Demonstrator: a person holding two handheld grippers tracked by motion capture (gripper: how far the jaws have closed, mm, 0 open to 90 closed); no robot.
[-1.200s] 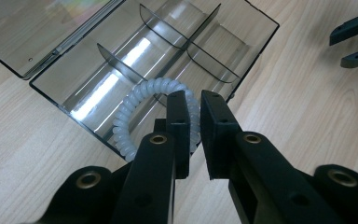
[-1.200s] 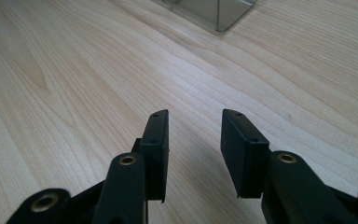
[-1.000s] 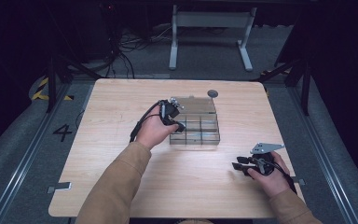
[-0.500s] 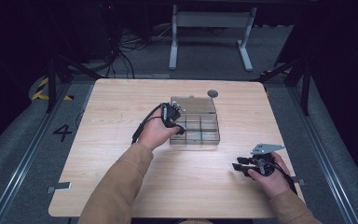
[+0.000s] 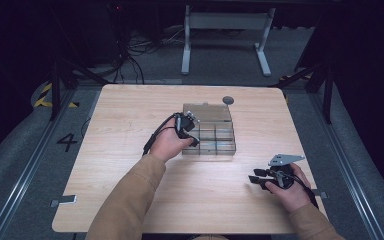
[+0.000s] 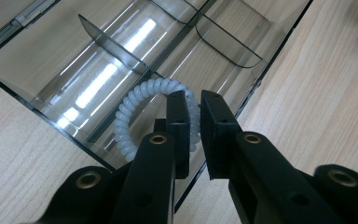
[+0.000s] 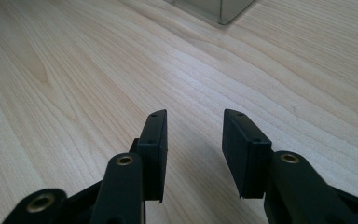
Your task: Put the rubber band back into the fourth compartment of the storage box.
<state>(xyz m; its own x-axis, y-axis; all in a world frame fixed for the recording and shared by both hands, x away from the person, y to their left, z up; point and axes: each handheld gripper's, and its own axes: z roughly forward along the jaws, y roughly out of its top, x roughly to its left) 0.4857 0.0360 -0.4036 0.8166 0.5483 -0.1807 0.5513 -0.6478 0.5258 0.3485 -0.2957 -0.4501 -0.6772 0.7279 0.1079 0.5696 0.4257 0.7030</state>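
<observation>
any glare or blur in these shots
Left gripper view: bright streaks of glare on the clear organizer box; the tongs are blurred toward the bottom edge. High view: table evenly lit, surroundings dark. Right gripper view: wood grain sharp, no glare.

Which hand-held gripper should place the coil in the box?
Left. The left hand-held gripper is shut on the coil over the box; the right hand-held gripper is open over bare table.

I see wooden table (image 5: 130, 200), light brown. Small round grey disc (image 5: 228, 100) near far edge. Grey floor past table, white metal stand (image 5: 225, 22), black cables (image 5: 130, 50), number four (image 5: 67, 142) painted on floor.
</observation>
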